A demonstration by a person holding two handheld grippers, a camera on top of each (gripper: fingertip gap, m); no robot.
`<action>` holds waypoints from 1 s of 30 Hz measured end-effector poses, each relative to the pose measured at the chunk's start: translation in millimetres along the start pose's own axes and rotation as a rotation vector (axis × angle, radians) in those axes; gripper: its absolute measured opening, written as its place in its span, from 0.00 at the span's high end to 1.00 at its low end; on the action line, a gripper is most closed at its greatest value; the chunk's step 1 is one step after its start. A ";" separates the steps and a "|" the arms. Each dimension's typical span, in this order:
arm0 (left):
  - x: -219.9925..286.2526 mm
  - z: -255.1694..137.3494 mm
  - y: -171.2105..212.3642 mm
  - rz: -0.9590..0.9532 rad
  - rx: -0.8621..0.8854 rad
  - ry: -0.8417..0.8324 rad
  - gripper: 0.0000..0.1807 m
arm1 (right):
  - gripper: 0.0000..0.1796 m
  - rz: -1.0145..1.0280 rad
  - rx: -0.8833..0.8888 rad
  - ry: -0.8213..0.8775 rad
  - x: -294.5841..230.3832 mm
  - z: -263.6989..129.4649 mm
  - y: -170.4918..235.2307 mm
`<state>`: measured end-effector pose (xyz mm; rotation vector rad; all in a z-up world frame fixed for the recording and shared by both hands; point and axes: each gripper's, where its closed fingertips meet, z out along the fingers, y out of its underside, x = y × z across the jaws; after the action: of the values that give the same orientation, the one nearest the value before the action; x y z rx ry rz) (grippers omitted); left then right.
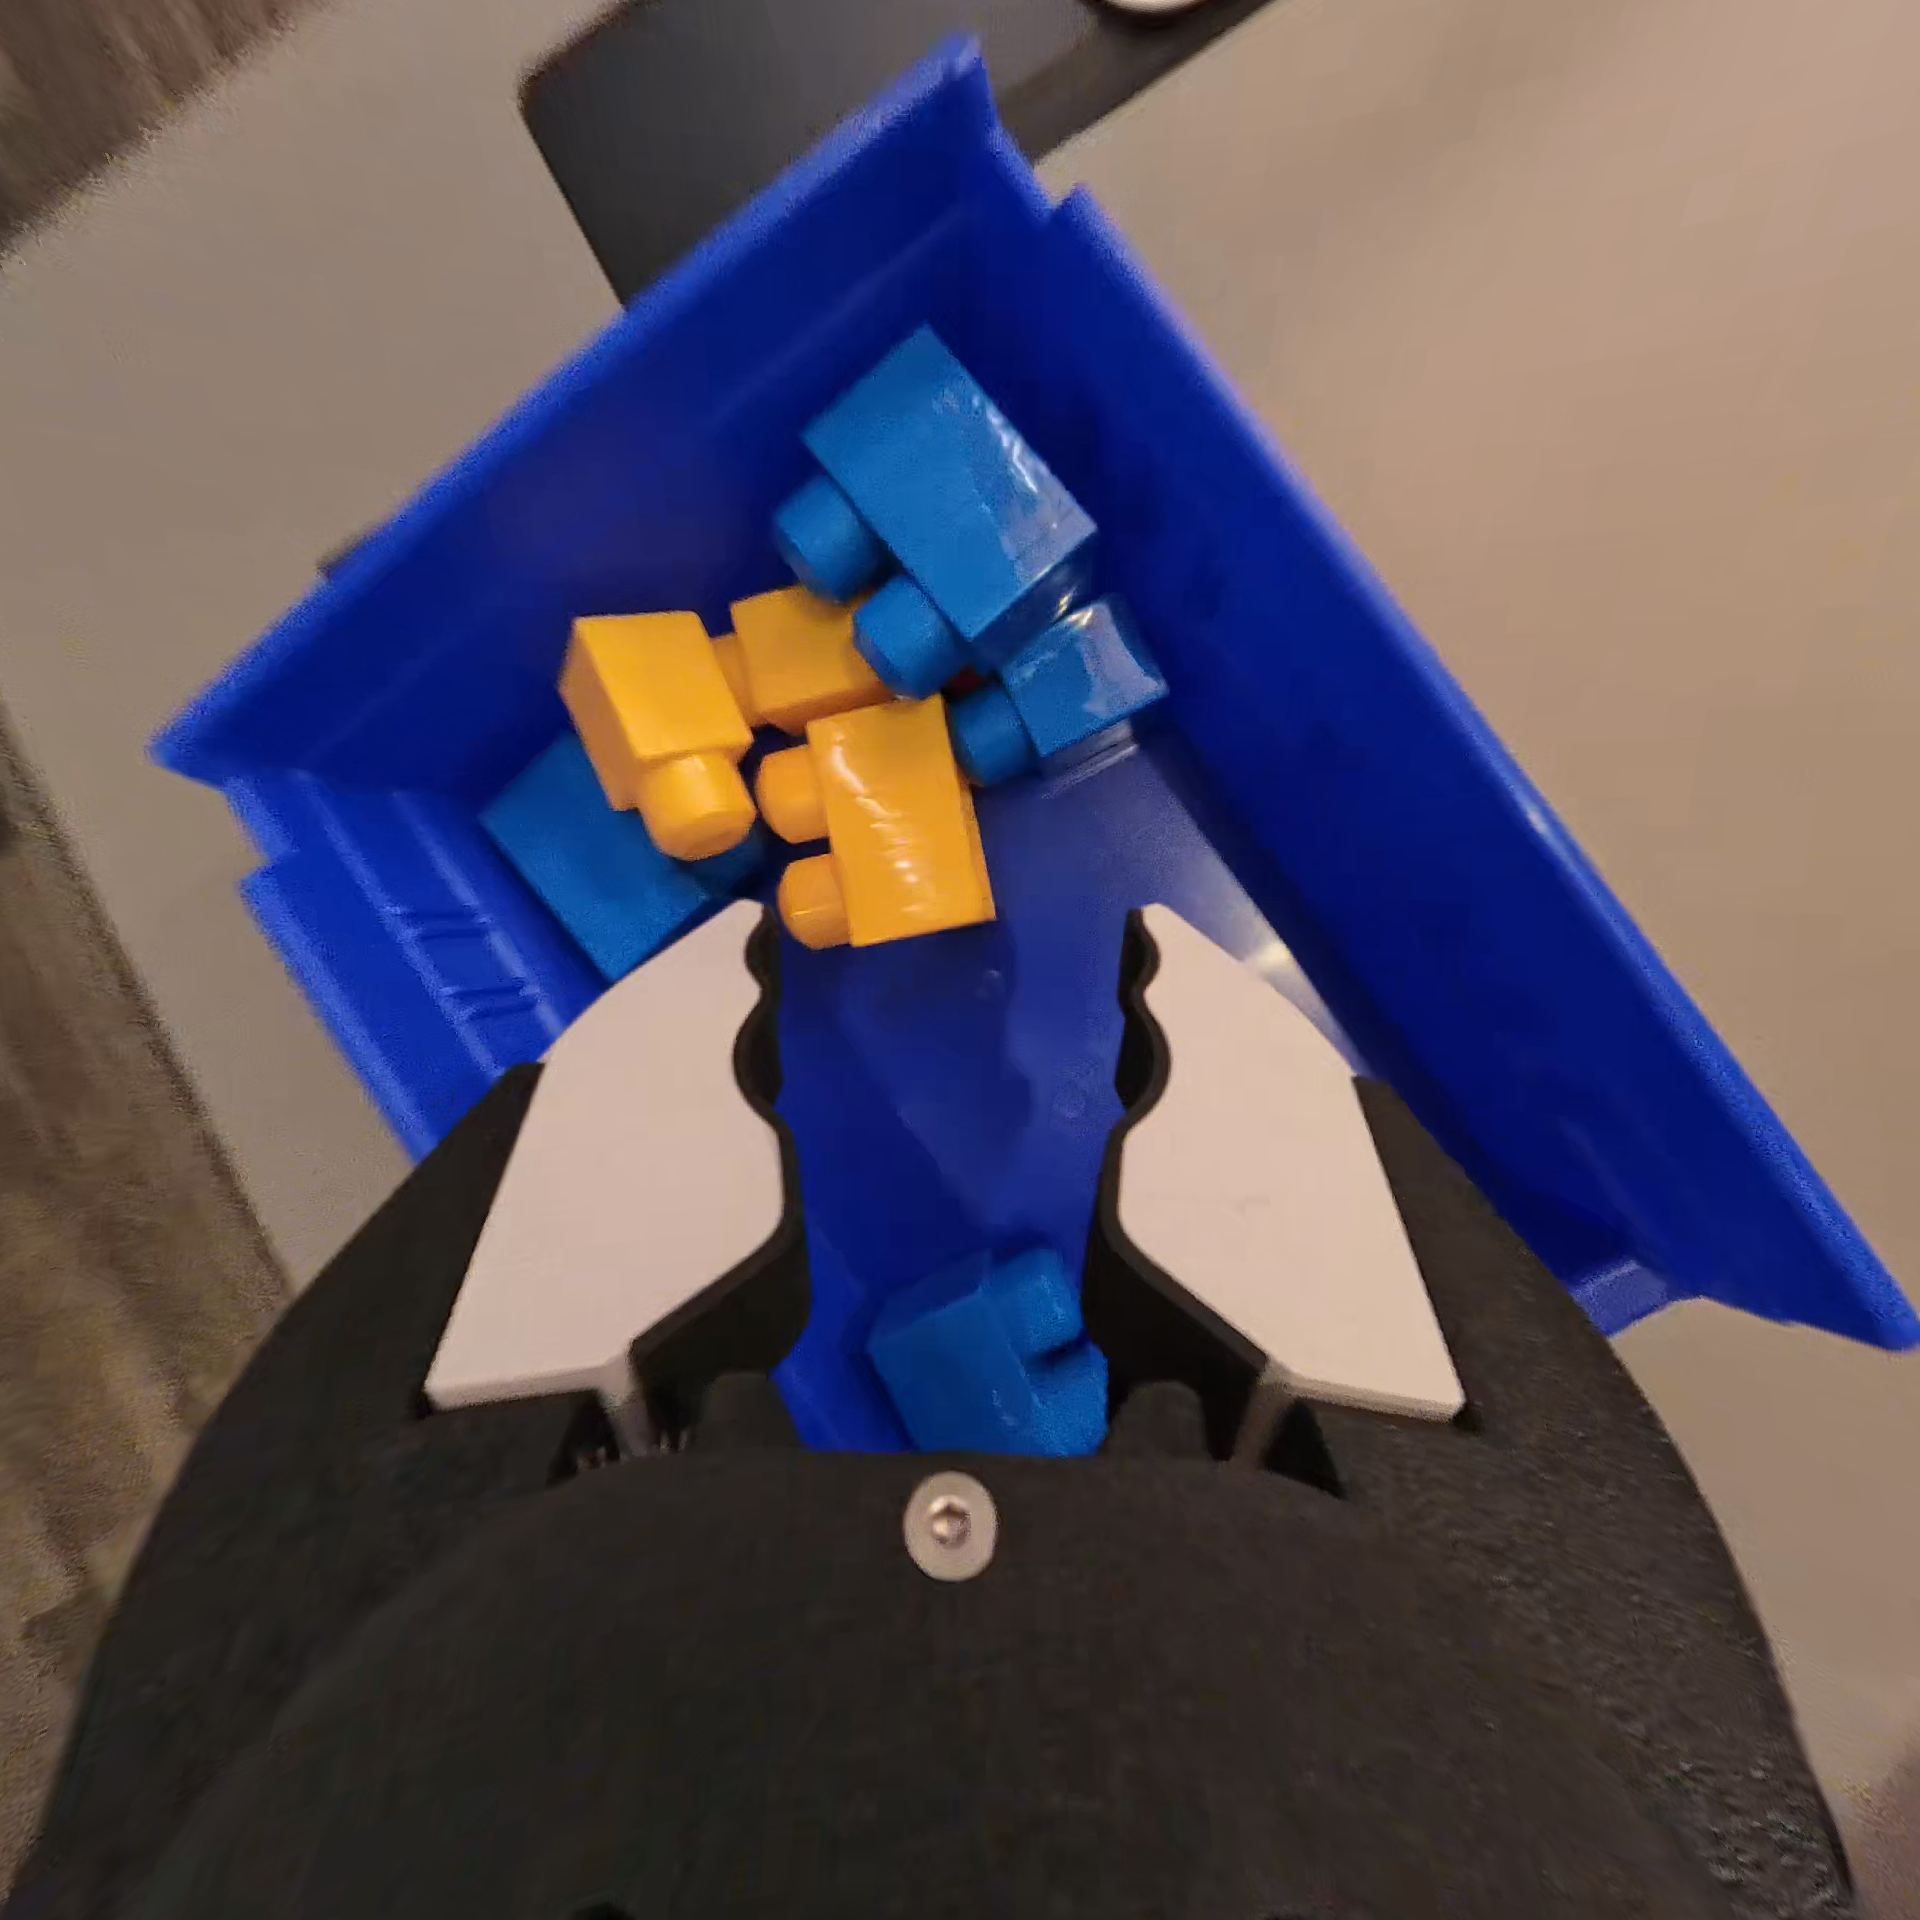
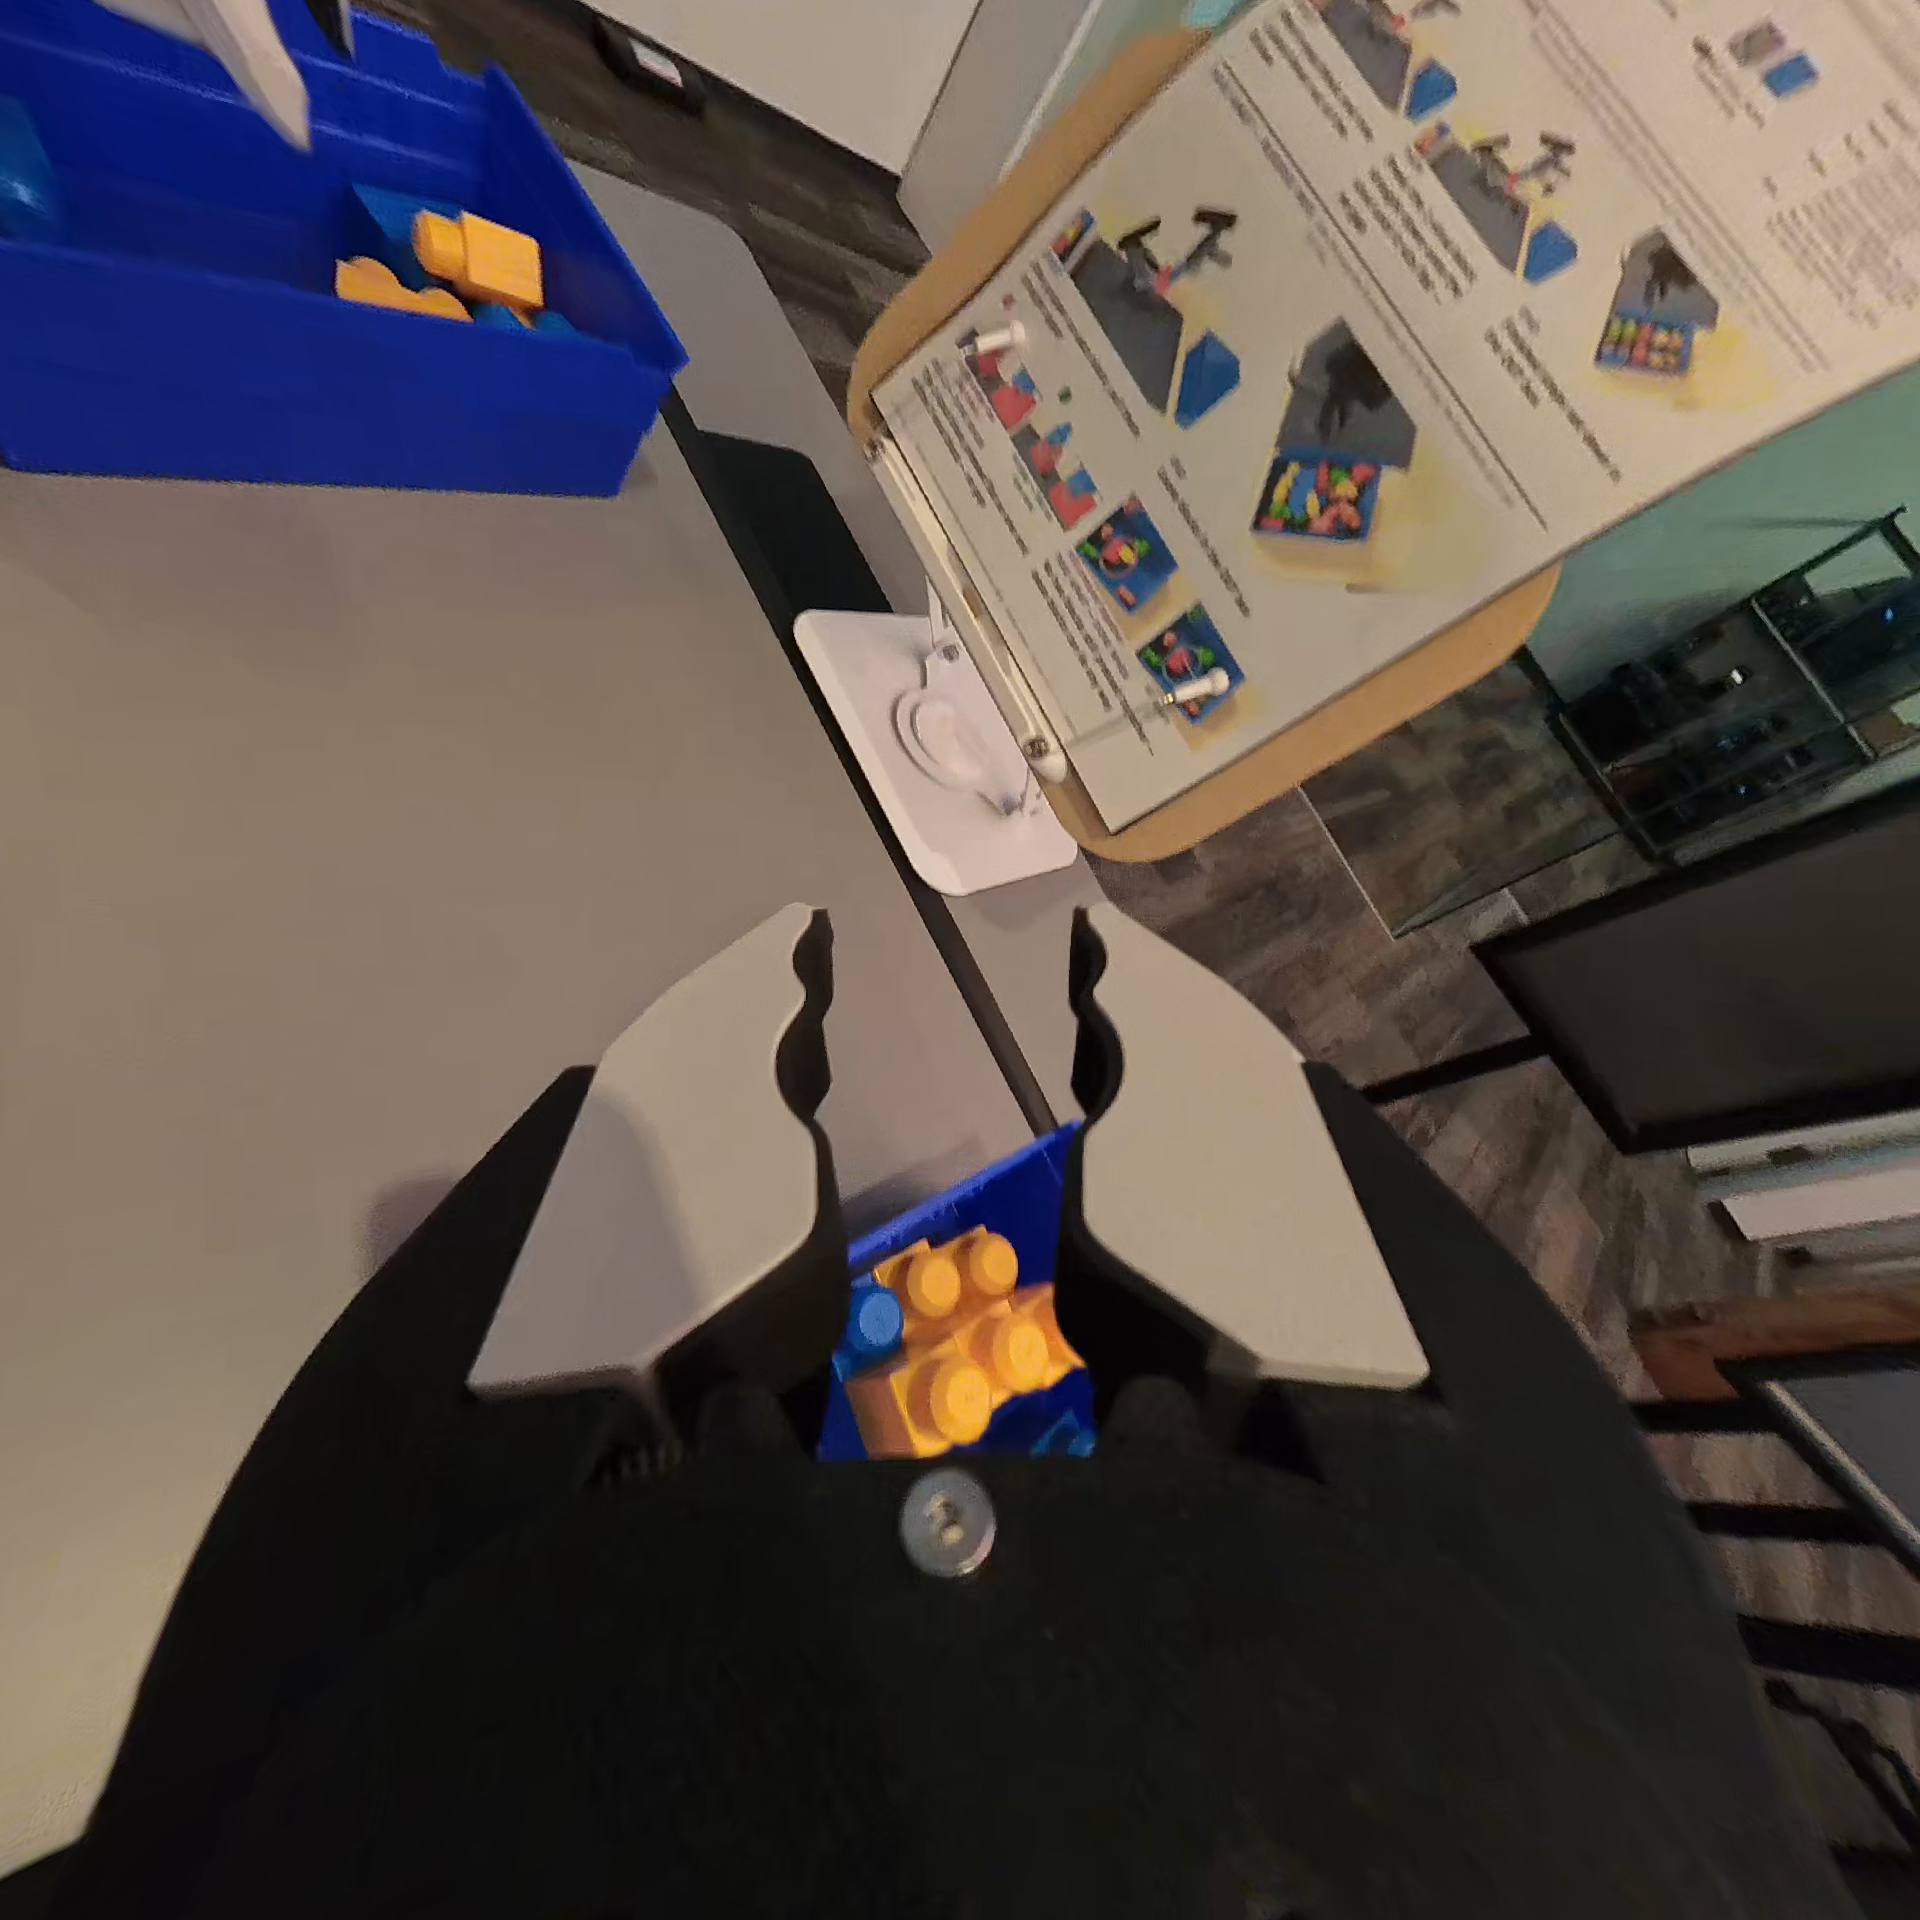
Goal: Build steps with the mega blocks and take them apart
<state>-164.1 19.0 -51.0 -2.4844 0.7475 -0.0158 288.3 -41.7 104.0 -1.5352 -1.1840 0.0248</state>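
Left tool [image 1: 945,925] spread wide, nothing between tips, pointing down into deep blue plastic bin [image 1: 1403,831]. Chunky yellow plastic two-stud block [image 1: 904,821] lies just past tips, a bit to left side, long axis slanting, studs facing left. Other yellow and blue blocks [image 1: 956,499] piled behind it (corner heap). Right tool [image 2: 951,935] also spread, empty, over grey surface [image 2: 364,779], aimed away. Left tool nearer.

grey table [image 2: 312,779], wood-look floor [image 2: 1351,935], glass cabinet [image 2: 1745,686]

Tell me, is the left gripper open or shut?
Open: the left gripper has its fingers apart, empty, above the blue bin.
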 end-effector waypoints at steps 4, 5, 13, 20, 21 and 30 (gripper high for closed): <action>-11.6 40.4 23.9 -0.073 -0.140 -0.005 0.52 | 0.75 -0.010 0.082 -0.091 -26.4 10.3 -11.5; -13.2 46.2 29.5 -0.083 -0.176 -0.008 0.52 | 0.75 -0.010 0.063 -0.114 -30.5 13.4 -8.0; -15.0 74.4 48.8 -0.179 -0.328 -0.029 0.55 | 0.75 -0.040 -0.022 -0.171 -41.4 30.1 18.3; -18.3 93.6 48.6 -0.208 -0.322 -0.006 0.62 | 0.75 -0.077 -0.090 -0.204 -48.9 38.0 33.5; -17.3 92.6 49.3 -0.209 -0.324 0.009 0.62 | 0.75 -0.082 -0.095 -0.208 -49.8 37.9 34.8; -13.3 48.4 59.8 -0.163 -0.365 0.037 0.63 | 0.75 0.072 -0.077 -0.271 -56.6 51.2 31.4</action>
<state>-197.9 7.9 -120.5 -2.8951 0.6041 0.0168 250.8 -37.7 30.6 -1.6797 -1.3537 0.2440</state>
